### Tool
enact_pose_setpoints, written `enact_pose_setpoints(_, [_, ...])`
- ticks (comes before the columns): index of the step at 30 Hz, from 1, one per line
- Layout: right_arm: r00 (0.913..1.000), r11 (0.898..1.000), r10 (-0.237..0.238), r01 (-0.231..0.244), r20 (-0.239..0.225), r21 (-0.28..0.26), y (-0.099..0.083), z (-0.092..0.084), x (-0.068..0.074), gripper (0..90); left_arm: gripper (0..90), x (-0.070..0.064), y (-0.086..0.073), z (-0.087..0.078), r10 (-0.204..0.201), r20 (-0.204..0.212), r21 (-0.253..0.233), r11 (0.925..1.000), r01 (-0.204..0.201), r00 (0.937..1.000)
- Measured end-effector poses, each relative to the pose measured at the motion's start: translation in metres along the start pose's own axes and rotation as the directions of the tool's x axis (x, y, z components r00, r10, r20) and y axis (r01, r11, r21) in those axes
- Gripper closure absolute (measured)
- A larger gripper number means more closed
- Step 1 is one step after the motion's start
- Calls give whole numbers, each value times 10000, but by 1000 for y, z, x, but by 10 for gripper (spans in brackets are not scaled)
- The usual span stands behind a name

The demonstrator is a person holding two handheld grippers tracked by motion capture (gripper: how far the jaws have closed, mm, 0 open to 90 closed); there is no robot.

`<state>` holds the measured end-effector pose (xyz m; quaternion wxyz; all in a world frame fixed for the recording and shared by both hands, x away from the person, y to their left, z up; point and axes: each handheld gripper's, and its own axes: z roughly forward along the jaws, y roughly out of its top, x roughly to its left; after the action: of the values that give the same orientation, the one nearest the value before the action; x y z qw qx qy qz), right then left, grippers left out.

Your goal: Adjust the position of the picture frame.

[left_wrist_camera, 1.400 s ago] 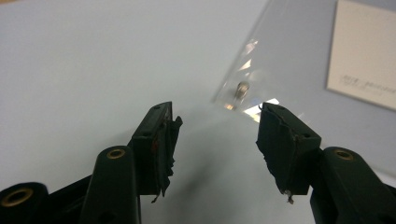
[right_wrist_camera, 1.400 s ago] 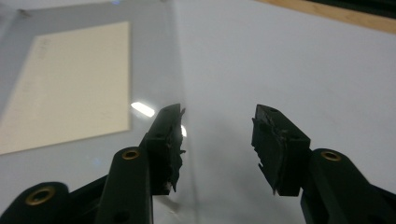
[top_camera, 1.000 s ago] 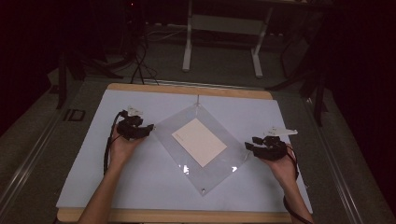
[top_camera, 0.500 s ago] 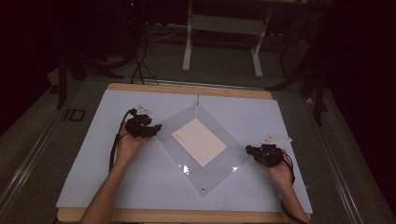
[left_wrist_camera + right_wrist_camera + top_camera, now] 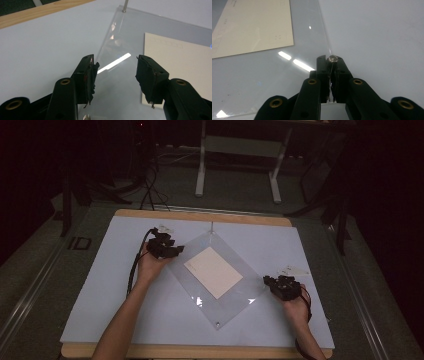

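From above, we see a clear sheet [image 5: 220, 280] over a card [image 5: 213, 271] on the table [image 5: 100, 285]. Along the left gripper [image 5: 116, 72], jaws gape over the sheet's edge. Our right gripper [image 5: 332, 63] pinches a corner pin [image 5: 333, 58]; next, probably, the left closes.

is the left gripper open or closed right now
Open. In the left gripper view the left gripper has its jaws spread wide, with the clear sheet visible through the gap between them.
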<state>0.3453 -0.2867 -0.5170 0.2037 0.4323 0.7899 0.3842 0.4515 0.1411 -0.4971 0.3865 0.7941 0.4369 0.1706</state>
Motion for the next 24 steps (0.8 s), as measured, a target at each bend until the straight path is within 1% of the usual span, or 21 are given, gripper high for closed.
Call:
enact_pose_setpoints(1, [10000,10000,-11,11,-11,-4,0,0,0,854,492,0,2,3,41,33,-19,10000,-40,10000])
enact_pose_setpoints(3, [10000,10000,9,-9,-45,-31,-1,0,-1,854,495,-1,7,7,317,-17,76,9995,-317,9995])
enact_pose_setpoints(4, [10000,10000,-1,1,-48,-29,-1,0,-1,854,500,-2,9,9,465,-29,-1,9989,-465,9989])
enact_pose_setpoints(7, [10000,10000,19,-20,-77,-61,-1,0,-1,853,509,-3,15,16,647,96,21,9979,-647,9979])
enact_pose_setpoints(9, [10000,10000,16,-17,-83,-85,-1,0,-1,853,517,-5,19,20,908,135,-63,9959,-908,9958])
enact_pose_setpoints(10, [10000,10000,16,-17,-83,-85,-1,0,-1,853,519,-5,19,20,908,135,-63,9959,-908,9958])
enact_pose_setpoints(11, [10000,9999,23,-24,-90,-104,-1,0,-1,853,519,-7,24,27,1085,206,45,9941,-1086,9939])
enact_pose_setpoints(13, [9999,9999,74,-75,-83,-115,-1,0,-1,853,519,-7,28,32,1216,246,32,9926,-1217,9923])
enact_pose_setpoints(14, [9999,9999,75,-76,-81,-117,-1,0,-1,853,520,-8,30,34,1240,231,-66,9923,-1239,9920])
enact_pose_setpoints(16, [9999,9999,87,-88,-107,-100,-1,0,-2,853,520,-9,34,38,1163,387,-40,9932,-1162,9925])
enact_pose_setpoints(18, [9999,9999,96,-98,-134,-102,-1,0,-2,852,520,-12,39,44,1275,381,-82,9918,-1273,9911])
enact_pose_setpoints(21, [9997,9999,104,-107,-237,-121,-1,0,-3,851,520,-14,47,52,1207,479,-243,9925,-1196,9915])
enact_pose_setpoints(22, [9997,9999,104,-107,-237,-121,-1,0,-3,851,520,-14,47,52,1207,479,-243,9925,-1196,9915])
enact_pose_setpoints(23, [9996,9998,117,-121,-264,-129,-2,0,-3,851,520,-15,51,59,1194,442,-456,9920,-1174,9919])
enact_pose_setpoints(24, [9995,9998,104,-108,-309,-136,-1,0,-4,850,507,-15,54,64,1075,444,-371,9937,-1058,9932])
